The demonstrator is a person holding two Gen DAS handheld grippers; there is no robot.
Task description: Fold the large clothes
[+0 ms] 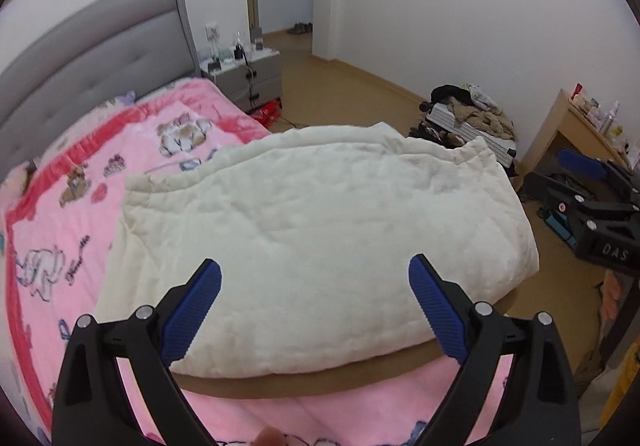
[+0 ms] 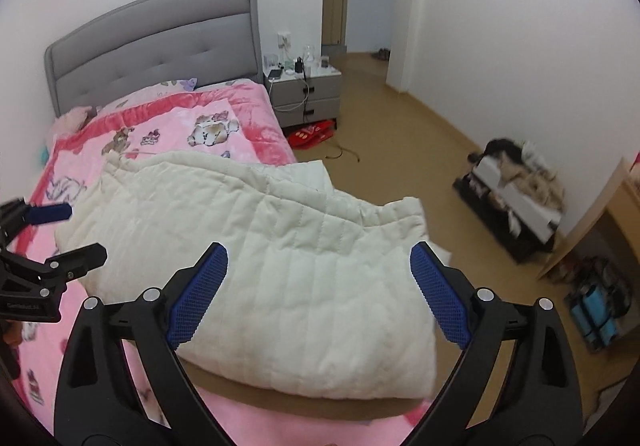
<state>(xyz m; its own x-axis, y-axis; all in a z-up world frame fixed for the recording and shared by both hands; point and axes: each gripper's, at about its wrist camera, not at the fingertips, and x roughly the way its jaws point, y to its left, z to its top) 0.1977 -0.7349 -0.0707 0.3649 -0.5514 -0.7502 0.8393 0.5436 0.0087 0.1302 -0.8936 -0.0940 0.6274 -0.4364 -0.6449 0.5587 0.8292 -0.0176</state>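
Two hand-held grippers hang above the foot of the bed, both tilted downward. The left hand-held gripper (image 1: 314,298) has its jaws spread wide, nothing between them, its blue ribbed pads (image 1: 192,312) clear of the cloth below. The right hand-held gripper (image 2: 318,292) also stands wide apart and empty, its pads (image 2: 198,294) over the near part of the quilt; from the left wrist view it shows at the right edge (image 1: 588,186), beside the bed. The quilt (image 1: 320,218) lies folded into a thick, roughly rectangular bundle at the foot of the bed, toward its floor-side edge. It is cream-white, padded, with stitched parallel channels and soft wrinkles; its far layers do not line up, and one corner (image 2: 404,212) sticks out past the fold. Beneath it is a pink fleece blanket (image 1: 72,214) with cartoon prints and a red border, and a brown strip (image 1: 312,382) shows along the bundle's near edge. A grey tufted headboard (image 2: 160,54) stands behind.
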